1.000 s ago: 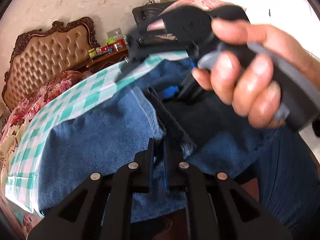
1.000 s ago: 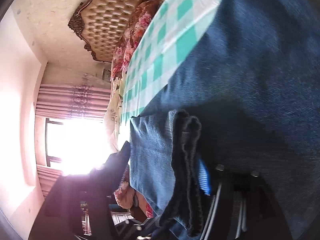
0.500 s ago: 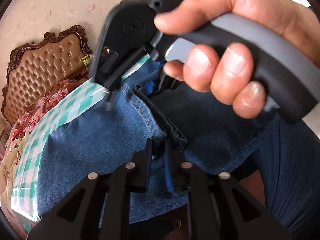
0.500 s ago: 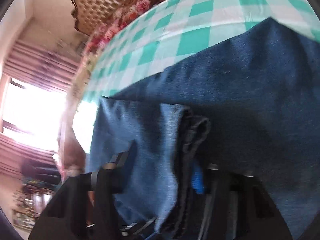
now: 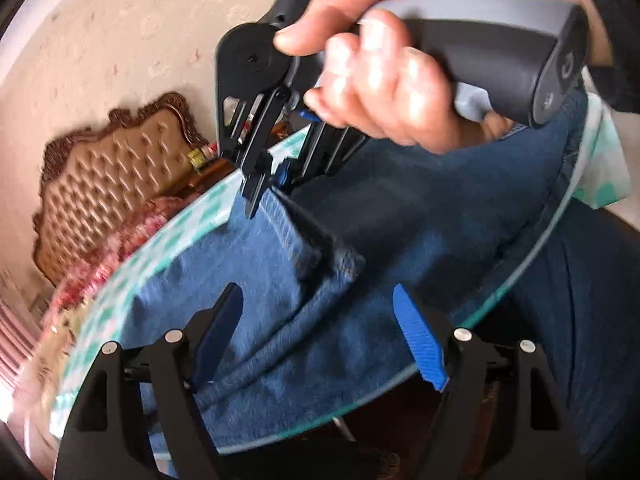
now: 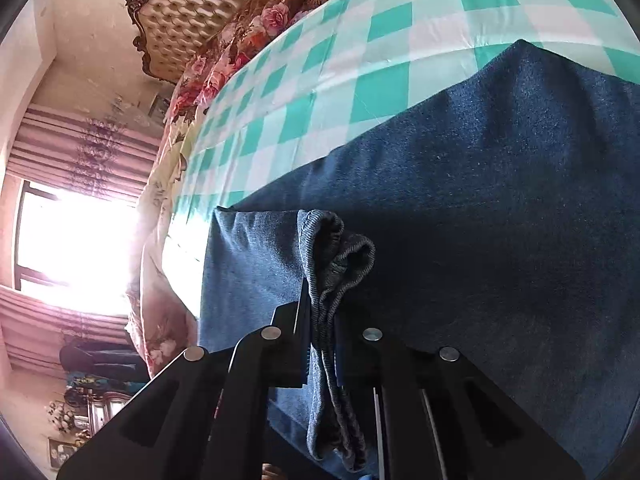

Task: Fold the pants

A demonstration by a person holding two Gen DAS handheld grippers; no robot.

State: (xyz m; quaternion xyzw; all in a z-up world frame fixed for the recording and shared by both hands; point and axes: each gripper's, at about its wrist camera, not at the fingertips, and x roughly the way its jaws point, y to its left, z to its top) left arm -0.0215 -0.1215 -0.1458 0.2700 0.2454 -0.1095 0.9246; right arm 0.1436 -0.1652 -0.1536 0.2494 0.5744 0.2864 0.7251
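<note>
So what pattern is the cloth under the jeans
The flat table cloth under the blue denim jeans has a teal-green and white check, clearest in the right wrist view.

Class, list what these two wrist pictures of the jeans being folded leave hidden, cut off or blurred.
1. Left wrist view: the right hand-held gripper fingertips, blurred and partly behind the hand.
2. Right wrist view: the jeans hem's pinched part, hidden between the shut fingers.
3. Both views: the jeans' full length, cut off by the frame.
4. Left wrist view: the tablecloth pattern, motion-blurred.
</note>
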